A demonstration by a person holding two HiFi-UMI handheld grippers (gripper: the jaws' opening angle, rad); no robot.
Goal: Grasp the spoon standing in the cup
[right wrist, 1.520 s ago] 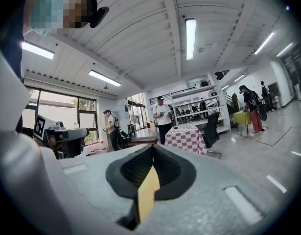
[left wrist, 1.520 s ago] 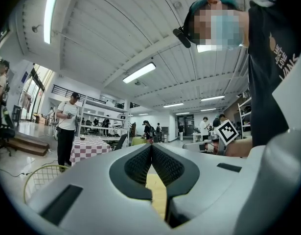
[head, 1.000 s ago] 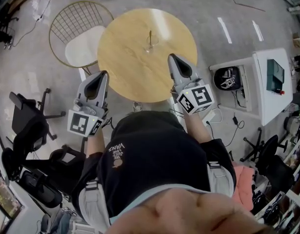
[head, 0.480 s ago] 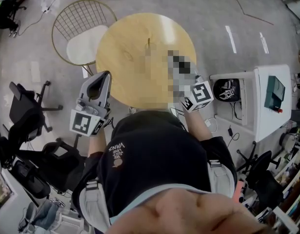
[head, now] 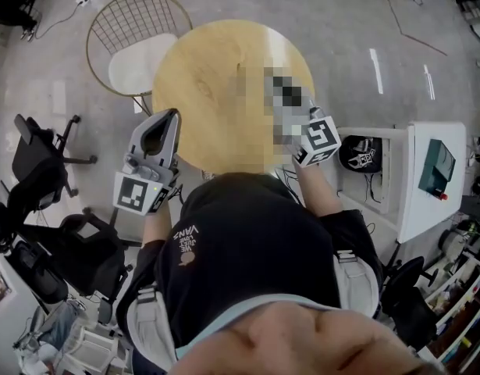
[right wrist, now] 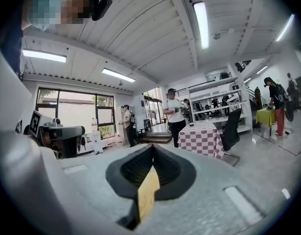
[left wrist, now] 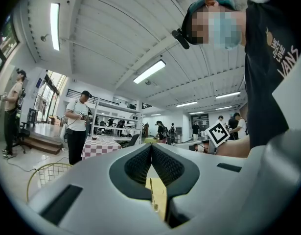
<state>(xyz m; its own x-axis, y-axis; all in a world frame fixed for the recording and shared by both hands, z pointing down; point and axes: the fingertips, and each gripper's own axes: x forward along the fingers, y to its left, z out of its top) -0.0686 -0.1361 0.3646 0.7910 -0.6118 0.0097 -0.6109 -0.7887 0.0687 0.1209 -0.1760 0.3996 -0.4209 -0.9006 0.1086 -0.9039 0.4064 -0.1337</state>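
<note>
Both tools were empty: left gripper [left wrist: 151,150] and right gripper [right wrist: 151,150] had jaws fully together, nothing between them. The thin metal spoon [left wrist: 152,192] stood upright in the small clear cup [left wrist: 154,206] on the round light-wood table [head: 200,76], well apart from both. The right one was out over the tabletop, probably lining up; its jaws would need opening first.

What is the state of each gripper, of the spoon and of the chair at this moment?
left gripper: shut, nothing between its jaws.
right gripper: shut, nothing between its jaws.
spoon: standing upright on the table, not yet grasped, apart from both grippers.
wire chair: upright, beside the table.
</note>
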